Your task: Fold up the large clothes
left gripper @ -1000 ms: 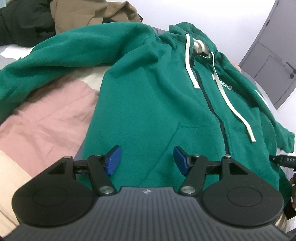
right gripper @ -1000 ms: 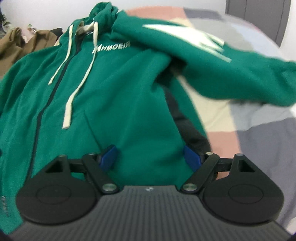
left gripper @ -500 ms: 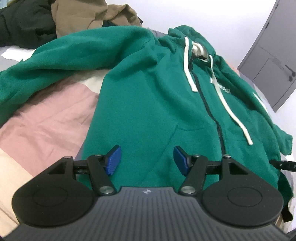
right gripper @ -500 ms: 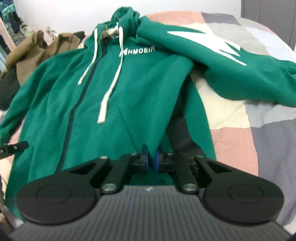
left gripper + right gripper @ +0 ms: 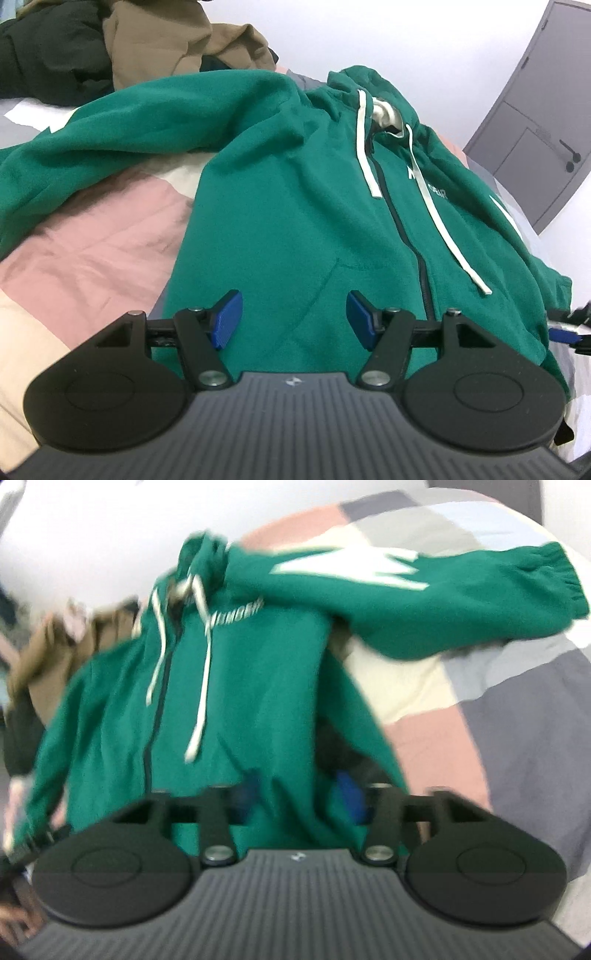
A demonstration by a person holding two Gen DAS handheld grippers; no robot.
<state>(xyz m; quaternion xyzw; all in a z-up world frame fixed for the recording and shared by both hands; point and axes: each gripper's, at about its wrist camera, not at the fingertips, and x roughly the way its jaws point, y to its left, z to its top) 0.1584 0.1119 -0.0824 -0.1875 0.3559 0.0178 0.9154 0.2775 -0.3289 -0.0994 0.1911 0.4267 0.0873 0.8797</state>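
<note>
A green zip hoodie [image 5: 295,206] with white drawstrings lies front-up on a patchwork bed cover. Its left sleeve [image 5: 110,140] stretches out to the left. In the right wrist view the hoodie [image 5: 251,686] shows blurred, with its other sleeve [image 5: 424,602] lying out to the right, white print on it. My left gripper [image 5: 291,319] is open and empty just above the hoodie's bottom hem. My right gripper [image 5: 297,799] is open at the hem's right part, with green fabric between and under its blue pads [image 5: 349,794]. The right gripper also shows in the left wrist view [image 5: 565,330].
A pile of brown and black clothes [image 5: 129,48] lies at the far left of the bed. A grey door [image 5: 535,122] stands at the right beyond the bed. The bed cover [image 5: 498,738] has pink, grey and cream patches.
My right gripper was open, shut half a second ago, and is open again now; its view has tilted and blurred from motion. My left gripper has stayed open and eased back slightly.
</note>
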